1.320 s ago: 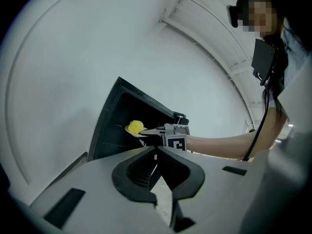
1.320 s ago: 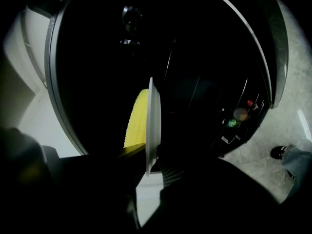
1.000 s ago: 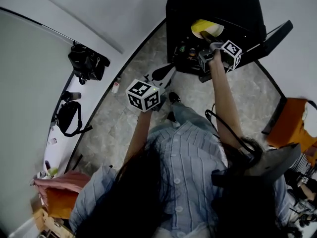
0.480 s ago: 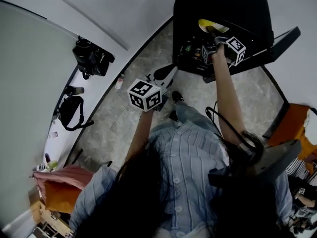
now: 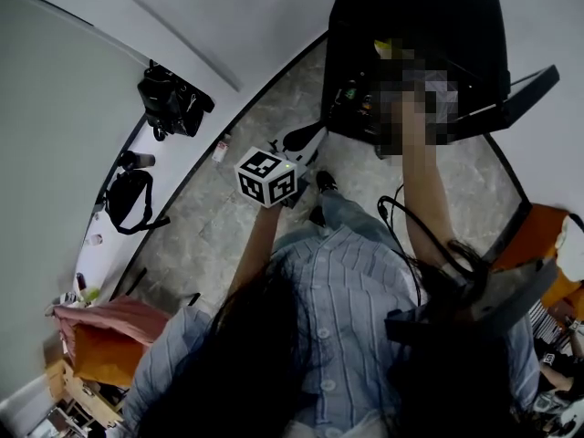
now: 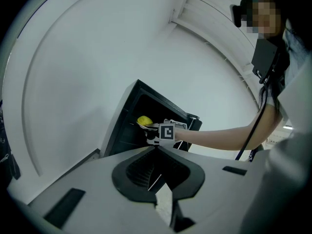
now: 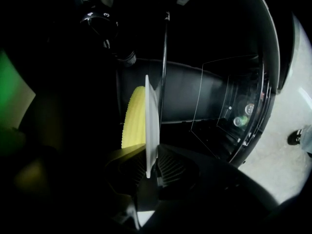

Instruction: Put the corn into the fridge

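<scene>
A black mini fridge point(image 5: 411, 16) stands open against the wall, its door point(image 5: 516, 89) swung to the right. My right gripper point(image 7: 148, 177) is inside it, shut on the rim of a white plate point(image 7: 151, 126) seen edge-on. A yellow corn cob point(image 7: 131, 118) lies on that plate. From the left gripper view, the corn point(image 6: 144, 120) and the right gripper's marker cube point(image 6: 167, 131) show at the fridge point(image 6: 127, 130) opening. A mosaic patch covers the right gripper in the head view. My left gripper point(image 6: 157, 150) is shut on nothing and held back in mid-air, its cube point(image 5: 266, 176) low in front of the person.
A numbered thermostat dial point(image 7: 102, 21) sits high inside the fridge. The clear door shelf point(image 7: 241, 116) holds bottles. Black bags point(image 5: 169, 99) lie along the left wall, with a small bottle point(image 5: 219, 151) on the floor. An orange seat point(image 5: 547, 245) stands at right.
My right gripper has carried the plate and corn a little deeper into the fridge. The left gripper has stayed where it was.
</scene>
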